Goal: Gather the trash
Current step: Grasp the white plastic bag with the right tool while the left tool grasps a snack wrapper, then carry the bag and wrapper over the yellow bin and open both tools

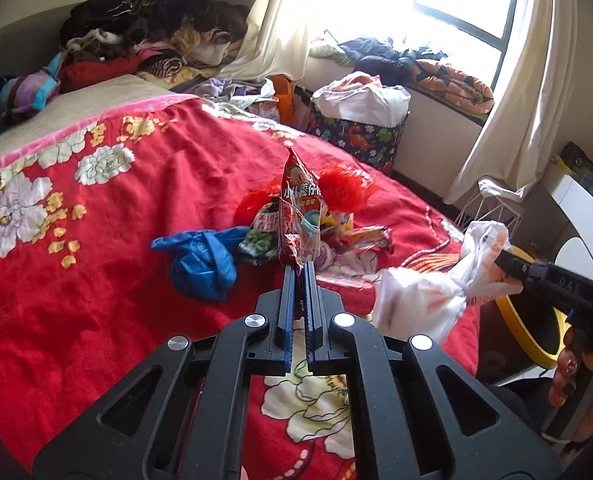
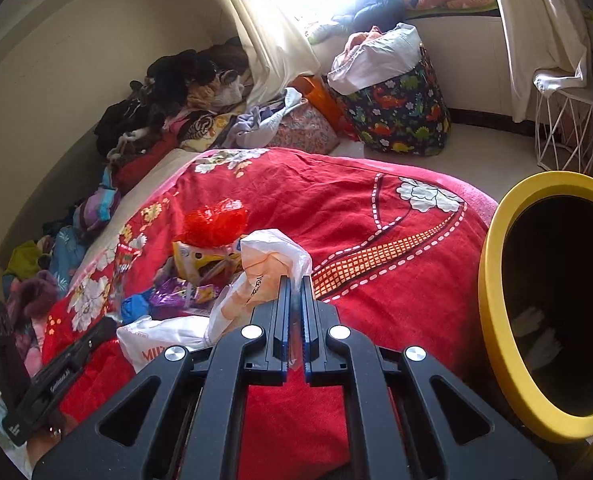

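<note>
My left gripper (image 1: 300, 269) is shut on a red snack wrapper (image 1: 298, 204) that stands up from its fingertips above the red floral blanket (image 1: 108, 248). Behind the wrapper lies a heap of trash: a blue plastic bag (image 1: 202, 258), a red plastic bag (image 1: 342, 190) and several snack wrappers (image 1: 356, 236). My right gripper (image 2: 295, 280) is shut on a white and orange plastic bag (image 2: 270, 266), lifted off the blanket (image 2: 376, 312); that gripper (image 1: 502, 260) also shows at the right of the left wrist view with the bag (image 1: 424, 300) hanging from it. A yellow-rimmed bin (image 2: 492, 320) stands to its right.
A dinosaur-print hamper (image 2: 400, 116) stuffed with laundry stands by the window. Clothes are piled along the wall (image 1: 148, 36) past the bed. A white wire stool (image 2: 568, 132) sits beyond the bin. A hand (image 1: 568, 376) grips the right tool. The left tool (image 2: 56, 380) shows at lower left.
</note>
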Tool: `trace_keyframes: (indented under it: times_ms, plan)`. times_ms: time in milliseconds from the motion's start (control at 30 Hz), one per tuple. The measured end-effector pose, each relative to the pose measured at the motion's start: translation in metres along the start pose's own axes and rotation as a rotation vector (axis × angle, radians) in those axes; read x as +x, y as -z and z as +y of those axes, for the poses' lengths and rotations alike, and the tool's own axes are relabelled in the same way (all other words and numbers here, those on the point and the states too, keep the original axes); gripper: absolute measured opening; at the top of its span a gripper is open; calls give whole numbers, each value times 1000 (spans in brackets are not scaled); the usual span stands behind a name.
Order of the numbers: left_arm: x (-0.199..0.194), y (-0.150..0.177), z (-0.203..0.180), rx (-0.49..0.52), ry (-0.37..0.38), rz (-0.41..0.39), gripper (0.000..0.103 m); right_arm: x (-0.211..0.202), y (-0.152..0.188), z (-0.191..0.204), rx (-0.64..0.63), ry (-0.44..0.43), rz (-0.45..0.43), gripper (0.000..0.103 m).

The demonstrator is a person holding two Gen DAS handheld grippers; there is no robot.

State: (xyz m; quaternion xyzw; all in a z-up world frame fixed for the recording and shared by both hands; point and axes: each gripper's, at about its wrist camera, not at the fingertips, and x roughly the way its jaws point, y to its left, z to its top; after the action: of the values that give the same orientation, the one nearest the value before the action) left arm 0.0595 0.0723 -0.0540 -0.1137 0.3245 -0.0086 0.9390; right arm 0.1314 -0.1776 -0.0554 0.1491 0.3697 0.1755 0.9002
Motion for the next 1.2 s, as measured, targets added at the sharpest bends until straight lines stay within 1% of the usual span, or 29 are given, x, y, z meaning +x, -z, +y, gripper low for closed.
trace_keyframes:
  times_ms: [300,500,867,1200]
  plan:
    - [-11,-7,-20,38,41,-28,2,-23,-5,1,-7,0,-42,5]
    - [-14,-8,-35,64,69,-35,2,-39,-9,-5,-10,25,-83,5]
    - [-17,-10,-64,105,118,-43,1,-62,-15,-30,26,76,-147,5]
    - [-15,-7,-98,158,171,-36,2,-81,-18,-57,72,129,-197,5]
